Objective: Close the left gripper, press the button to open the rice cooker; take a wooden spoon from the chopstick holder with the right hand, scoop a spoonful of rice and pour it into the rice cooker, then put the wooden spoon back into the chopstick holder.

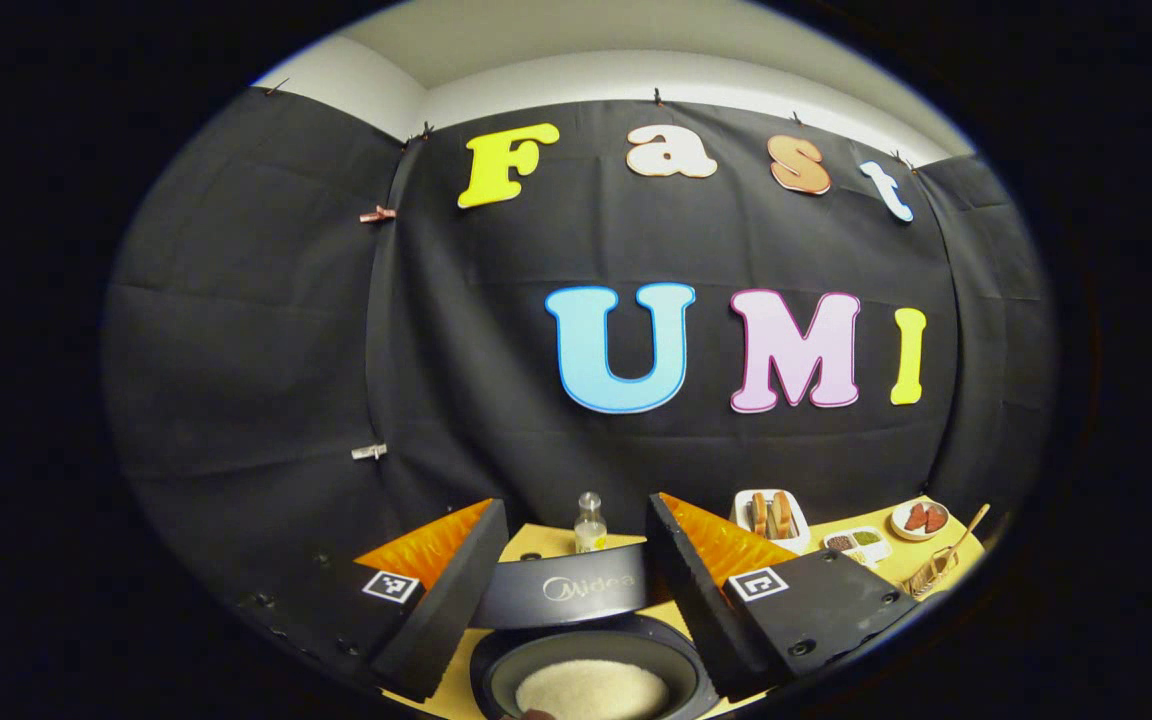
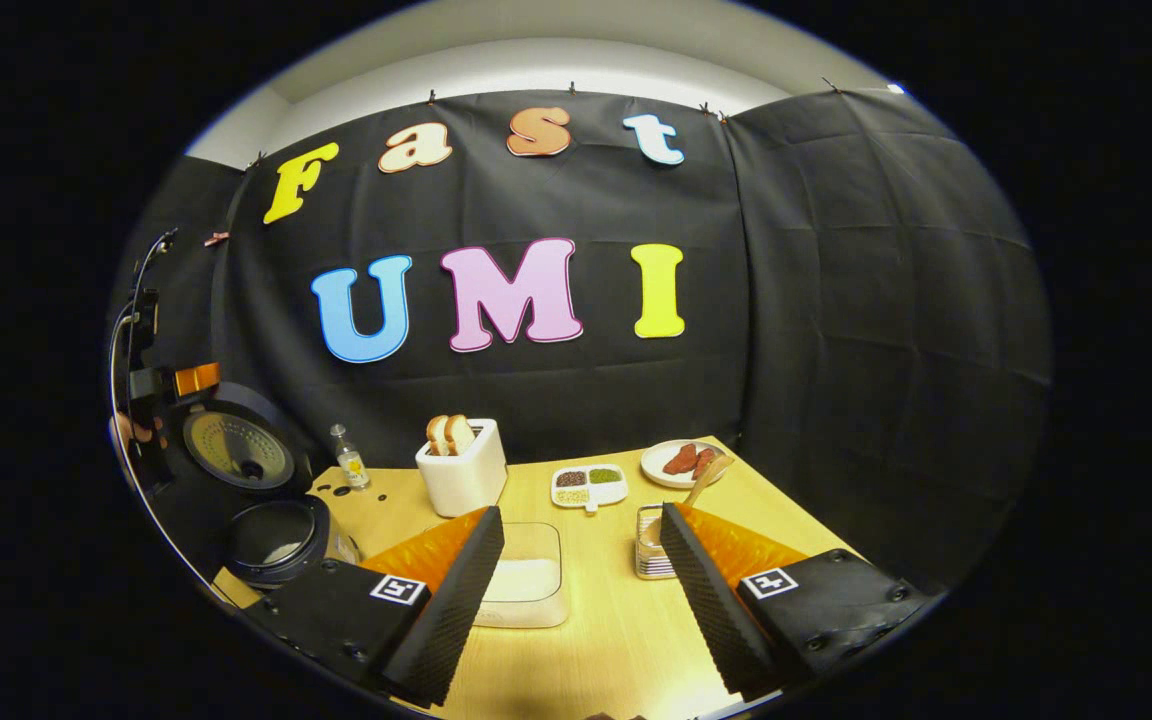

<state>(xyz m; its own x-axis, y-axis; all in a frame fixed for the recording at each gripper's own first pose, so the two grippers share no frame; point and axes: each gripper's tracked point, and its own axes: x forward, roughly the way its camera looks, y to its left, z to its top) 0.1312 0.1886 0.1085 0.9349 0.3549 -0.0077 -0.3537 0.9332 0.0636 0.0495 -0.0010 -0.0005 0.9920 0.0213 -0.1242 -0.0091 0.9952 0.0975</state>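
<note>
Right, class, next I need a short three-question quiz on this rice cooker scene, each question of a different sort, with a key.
1. True or false: the lid of the round black rice cooker stands open.
2. Where is the long wooden spoon? A) standing in the small wire chopstick holder; B) held between the right gripper's fingers; C) lying in the rice cooker's pot.
3. Fill in: in the right gripper view, the right gripper is ____ and holds nothing.

Key: 1 true; 2 A; 3 open.
</note>
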